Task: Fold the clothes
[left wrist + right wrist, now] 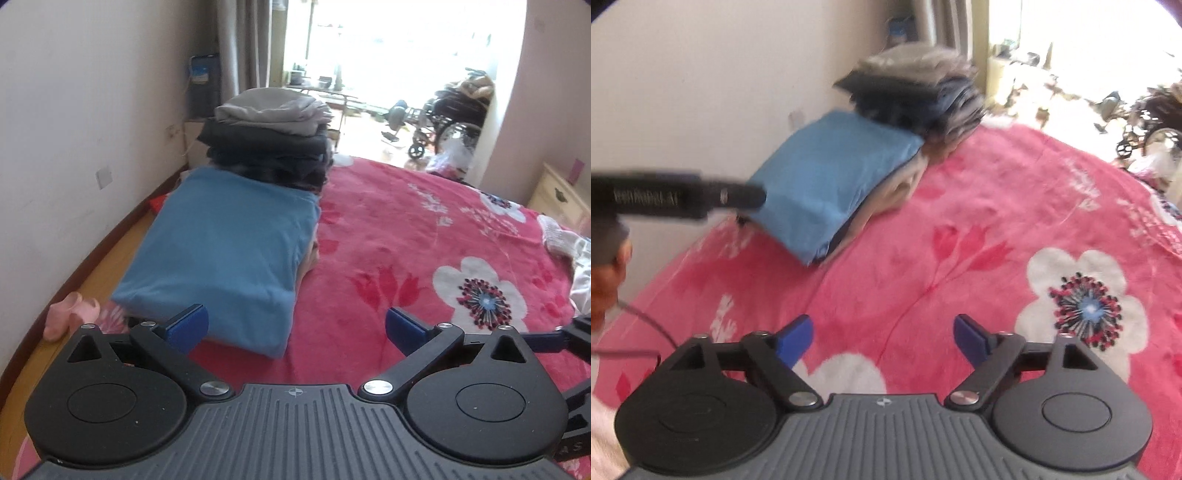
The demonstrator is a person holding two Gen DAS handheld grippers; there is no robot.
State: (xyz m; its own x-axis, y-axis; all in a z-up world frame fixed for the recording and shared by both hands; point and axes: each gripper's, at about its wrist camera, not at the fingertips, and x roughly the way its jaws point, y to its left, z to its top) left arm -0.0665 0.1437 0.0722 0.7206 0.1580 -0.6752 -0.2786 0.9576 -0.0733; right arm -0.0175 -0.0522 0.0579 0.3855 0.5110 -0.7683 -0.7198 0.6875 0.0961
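Jaws on both our grippers stand spread wide with nothing between them. Our left gripper (297,328) hovers over the near edge of the red blanket (388,236), its blue pads (192,326) apart; the left pad sits in front of the near corner of the blue garment (225,251), though we cannot tell whether it touches the cloth. Our right gripper (882,339) hangs above bare blanket (923,236), well clear of any clothing, pads (798,338) wide.

The blue garment lies folded into a flat rectangle along the left side of the bed, on top of other folded pieces whose pale edges show at its right side in the right wrist view (827,184). Just behind it, touching its far edge, stands a stack (269,144) of folded dark clothes topped by a grey piece (273,110). The right wrist view shows that stack (916,99) blurred.

White cloth (565,236) lies loose at the right edge of the bed. A pink item (70,314) sits at the bed's left edge near the floor. Beyond the bed, a wheelchair (447,122) stands in a bright doorway, and a pale nightstand (561,192) is at the right. In the right wrist view, the left gripper's body (665,199) crosses the left side, with a hand (605,280) below it.
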